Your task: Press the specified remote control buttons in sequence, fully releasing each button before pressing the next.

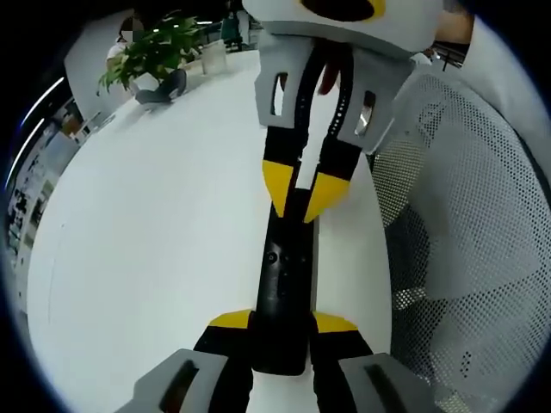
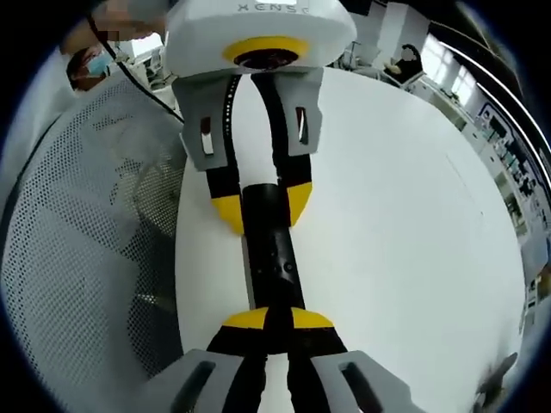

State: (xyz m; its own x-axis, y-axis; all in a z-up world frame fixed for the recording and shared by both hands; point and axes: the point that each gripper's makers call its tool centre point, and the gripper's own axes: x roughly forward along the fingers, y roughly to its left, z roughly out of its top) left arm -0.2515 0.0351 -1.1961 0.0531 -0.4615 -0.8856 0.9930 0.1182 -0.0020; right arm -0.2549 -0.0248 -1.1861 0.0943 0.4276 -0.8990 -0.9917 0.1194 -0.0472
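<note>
Jaws first: in the left gripper view we see the left gripper (image 1: pixel 282 325) at bottom centre, its yellow-tipped jaws pinching the near end of the black remote control (image 1: pixel 284 284) from both sides. The remote runs up the frame's middle, lying lengthwise on the white table (image 1: pixel 155 241). At its far end the right gripper (image 1: pixel 303 200) comes down from the top, yellow tips drawn close together and converging on the remote's top end; we cannot tell for sure whether they are touching it or just above it.

In the right gripper view we see the right gripper (image 2: pixel 277 322) at bottom centre, jaws nearly together over the near end of the remote control (image 2: pixel 271 249). The left gripper (image 2: pixel 262 206) enters from the top, its jaws clamping the remote's far end on both sides.

Further out: a white mesh chair back (image 1: pixel 465 215) fills the right of the left gripper view and shows again (image 2: pixel 95 224) on the left of the right gripper view. A potted plant (image 1: pixel 155 52) sits upper left, at the table's far edge. A person (image 2: pixel 405 62) sits upper right in the right gripper view, well apart.
</note>
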